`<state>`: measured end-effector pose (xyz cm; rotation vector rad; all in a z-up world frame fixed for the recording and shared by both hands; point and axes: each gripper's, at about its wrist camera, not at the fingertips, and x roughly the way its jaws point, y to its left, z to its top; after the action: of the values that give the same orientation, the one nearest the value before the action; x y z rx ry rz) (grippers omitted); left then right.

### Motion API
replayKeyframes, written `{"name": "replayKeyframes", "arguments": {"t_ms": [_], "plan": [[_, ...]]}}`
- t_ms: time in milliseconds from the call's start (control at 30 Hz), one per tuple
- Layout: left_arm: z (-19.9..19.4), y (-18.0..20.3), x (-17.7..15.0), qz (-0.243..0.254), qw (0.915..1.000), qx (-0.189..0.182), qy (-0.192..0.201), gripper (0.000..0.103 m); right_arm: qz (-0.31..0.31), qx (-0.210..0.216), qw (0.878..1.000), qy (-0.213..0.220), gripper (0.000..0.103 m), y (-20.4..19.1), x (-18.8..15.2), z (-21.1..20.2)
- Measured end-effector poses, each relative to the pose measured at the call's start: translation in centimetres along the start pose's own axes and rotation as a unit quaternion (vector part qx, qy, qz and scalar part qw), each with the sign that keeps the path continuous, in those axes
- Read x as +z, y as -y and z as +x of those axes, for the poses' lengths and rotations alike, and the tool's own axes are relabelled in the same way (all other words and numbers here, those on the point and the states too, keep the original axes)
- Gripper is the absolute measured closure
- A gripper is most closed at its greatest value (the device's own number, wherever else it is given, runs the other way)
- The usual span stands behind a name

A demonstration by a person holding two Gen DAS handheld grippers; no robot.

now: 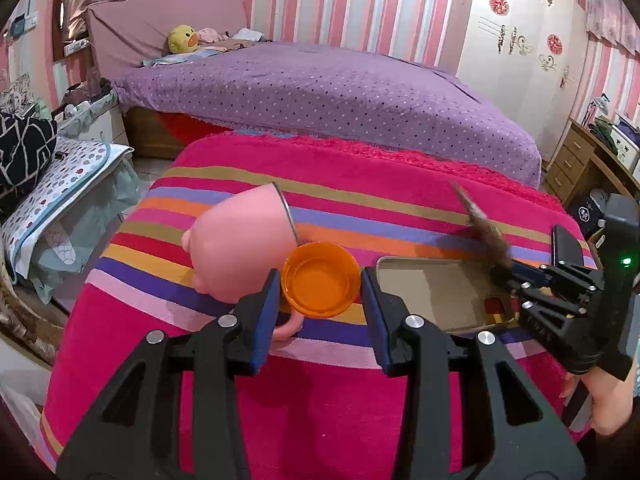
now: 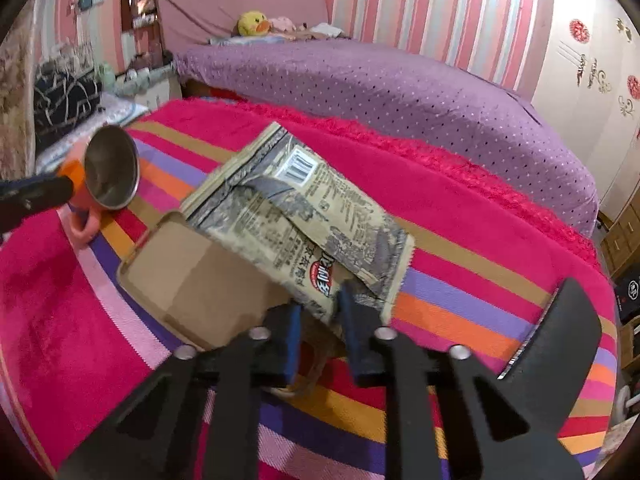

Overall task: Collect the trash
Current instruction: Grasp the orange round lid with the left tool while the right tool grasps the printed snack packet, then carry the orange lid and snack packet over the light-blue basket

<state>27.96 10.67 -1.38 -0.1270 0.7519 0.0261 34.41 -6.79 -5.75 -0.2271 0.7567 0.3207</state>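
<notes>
Between my left gripper (image 1: 320,304) fingers sits the orange cap (image 1: 321,279), nearest of all in the left wrist view; the pads bracket its rim but a sliver of gap shows on each side, so I judge those fingers released, not yet biting. My right gripper (image 2: 318,312) is clenched on the lower edge of the snack wrapper (image 2: 296,216), which fans up toward 11 o'clock over the tray.

By size: the striped blanket (image 1: 328,392) covers the worktop and carries everything. The cardboard tray (image 2: 188,280) lies flat on it, stiff but light, its rim the sensible place to grip. The wrapper is thin crinkled film, almost weightless and floppy; pinched at one edge it will sag and swing, and the film may slip, so a hold deeper across a fold would be surer. The pink cup (image 1: 244,248) lies on its side at 10 o'clock from the cap, steel-lined, its mouth turned toward the tray; it could roll if nudged. The cap is rigid plastic, light and smooth, best taken across its rim; whether it touches the cup's handle I cannot quite tell.
</notes>
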Motion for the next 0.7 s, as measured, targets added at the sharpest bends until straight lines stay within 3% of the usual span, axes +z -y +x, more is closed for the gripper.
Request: {"name": "replayKeyframes", "arguments": {"t_ms": [167, 400, 700], "plan": [[-0.3, 0.9, -0.4, 0.009, 0.9999, 0.005, 0.000, 0.064, 0.024, -0.007, 0.999, 0.038, 0.099, 1.8, -0.3, -2.5], [-1.3, 3.2, -1.2, 0.023, 0.9997, 0.005, 0.002, 0.064, 0.046, -0.015, 0.996, 0.080, 0.100, 4.1, -1.8, -7.4], [-4.2, 8.5, -3.7, 0.049, 0.9987, -0.002, 0.014, 0.064, 0.068, -0.033, 0.993, 0.092, 0.100, 6.4, -8.1, -15.1]]}}
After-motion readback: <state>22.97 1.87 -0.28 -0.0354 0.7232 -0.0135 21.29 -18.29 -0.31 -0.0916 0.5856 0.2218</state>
